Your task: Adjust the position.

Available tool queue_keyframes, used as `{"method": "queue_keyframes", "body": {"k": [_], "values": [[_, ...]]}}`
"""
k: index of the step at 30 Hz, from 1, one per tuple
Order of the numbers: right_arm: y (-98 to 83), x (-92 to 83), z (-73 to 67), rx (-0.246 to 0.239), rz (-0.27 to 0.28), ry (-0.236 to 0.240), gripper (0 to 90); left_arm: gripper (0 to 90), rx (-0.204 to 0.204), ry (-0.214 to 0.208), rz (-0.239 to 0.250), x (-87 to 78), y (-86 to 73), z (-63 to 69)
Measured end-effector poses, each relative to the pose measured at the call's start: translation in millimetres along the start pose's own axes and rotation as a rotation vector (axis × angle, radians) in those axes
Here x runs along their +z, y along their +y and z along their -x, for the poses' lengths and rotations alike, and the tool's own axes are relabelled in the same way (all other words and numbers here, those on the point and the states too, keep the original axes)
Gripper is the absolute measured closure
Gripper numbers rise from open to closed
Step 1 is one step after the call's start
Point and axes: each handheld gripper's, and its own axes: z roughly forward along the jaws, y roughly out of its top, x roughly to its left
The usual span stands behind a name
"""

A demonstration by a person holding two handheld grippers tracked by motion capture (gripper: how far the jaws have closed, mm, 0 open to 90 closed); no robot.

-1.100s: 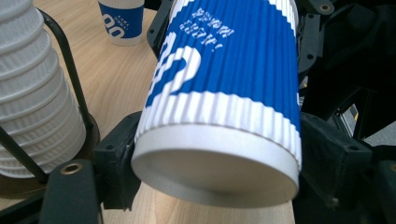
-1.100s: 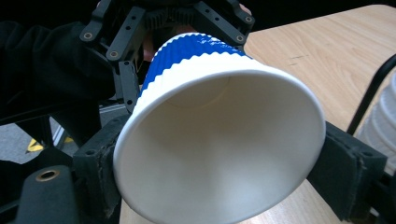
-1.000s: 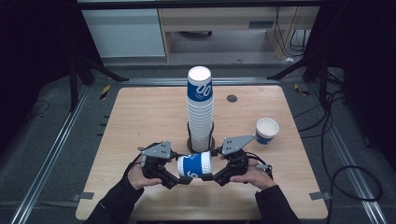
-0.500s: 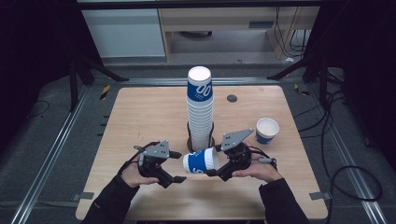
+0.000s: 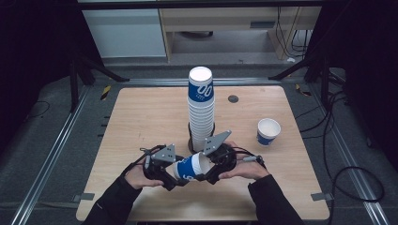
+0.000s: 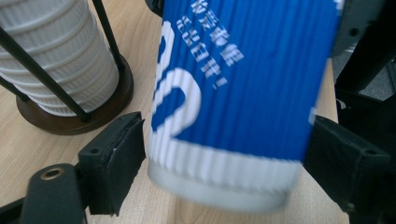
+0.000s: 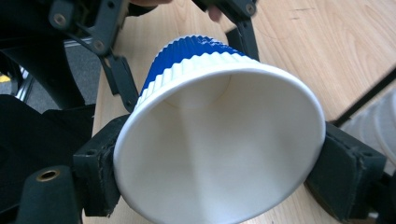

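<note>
High view: the blue cup (image 5: pixel 188 168) lies sideways just in front of the cup stack (image 5: pixel 201 110), above the bench (image 5: pixel 141 117). The right tongs (image 5: pixel 205 172) pinch its rim; the left tongs (image 5: pixel 174 180), which have just been closing, stand spread around its base. The handover looks underway; next, the right tongs should carry it clear.

1. The cup (image 7: pixel 219 140) looks like paper: ribbed blue and white outside, smooth matt white inside.
2. The surface (image 5: pixel 141 122) is pale wood grain with a smooth, dull finish.
3. The holder's base (image 6: pixel 70 116) at left is glossy dark brown, with thin black rods.
4. The gripper pads (image 6: pixel 114 161) look matt black and slightly rough.
</note>
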Motion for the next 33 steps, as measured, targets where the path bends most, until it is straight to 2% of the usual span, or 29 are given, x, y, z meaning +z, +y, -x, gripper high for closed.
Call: {"method": "queue_keyframes", "body": {"k": [5,14,17,22,29,33], "values": [[3.9,1.8,-1.4,-0.012,-0.001,0.004,16.1,25.1,0.001,-0.013,0.005,-0.1,0.3,0.6],[2.9,2.8,-0.2,-0.011,-0.002,0.010,13.6,26.2,0.013,-0.012,0.000,0.7,0.4,0.8],[3.0,0.8,0.1,-0.002,0.029,0.005,9.3,26.3,0.008,-0.007,0.005,-0.8,0.0,-0.3],[3.7,-10.7,0.3,0.014,0.081,-0.025,7.7,26.3,-0.017,0.008,0.027,-4.9,-2.8,-4.8],[-2.9,-37.0,3.2,0.072,0.187,-0.110,7.6,26.3,-0.067,0.032,0.113,-14.9,-5.9,-11.2],[-10.5,-48.0,3.9,0.116,0.256,-0.141,7.8,26.3,-0.087,0.021,0.170,-17.3,-6.2,-11.8]]}}
